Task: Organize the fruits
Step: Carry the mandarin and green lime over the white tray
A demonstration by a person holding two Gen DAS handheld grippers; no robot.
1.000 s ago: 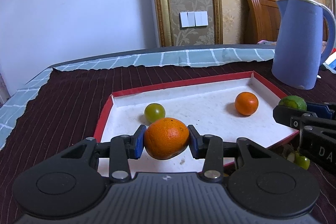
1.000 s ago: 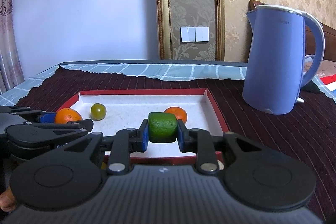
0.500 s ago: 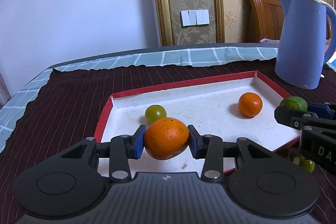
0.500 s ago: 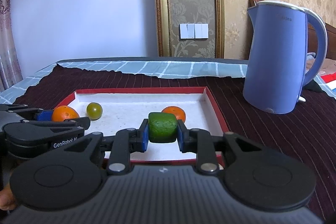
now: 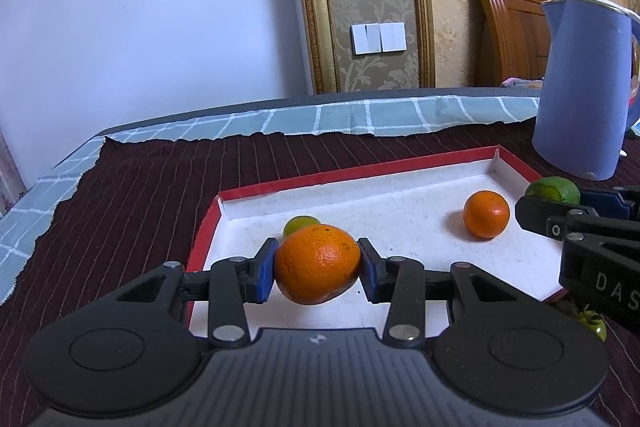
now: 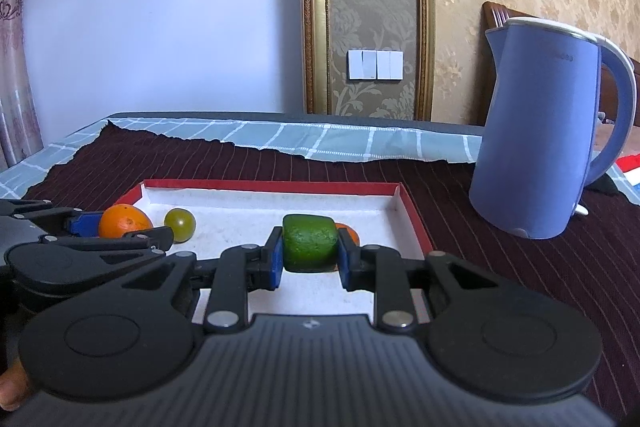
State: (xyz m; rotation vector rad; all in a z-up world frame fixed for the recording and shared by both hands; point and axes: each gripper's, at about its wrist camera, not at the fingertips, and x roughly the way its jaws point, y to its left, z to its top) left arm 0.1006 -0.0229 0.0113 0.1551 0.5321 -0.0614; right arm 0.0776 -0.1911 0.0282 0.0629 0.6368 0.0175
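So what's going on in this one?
A person holds a tool in each hand over a red-rimmed tray. The left tool grips an orange; the right tool squeezes a green fruit. A small orange and a green tomato already lie in the tray.

Left tongs (image 5: 318, 269): black linkage arms, blue pads; pitched downward; jaws closed on an orange (image 5: 317, 269), pads pressing its two sides, fruit held clear of the surface below. Seen from the right wrist view, they sit low at left, side-on.

Right tongs (image 6: 309, 249): same build; pitched downward; jaws closed tight on a green fruit (image 6: 309, 243), squeezed to a blocky shape between the pads. Seen from the left wrist view, they enter from the right edge.

Fingertip (image 6: 14, 393): one, partly visible at lower left corner, right wrist view.
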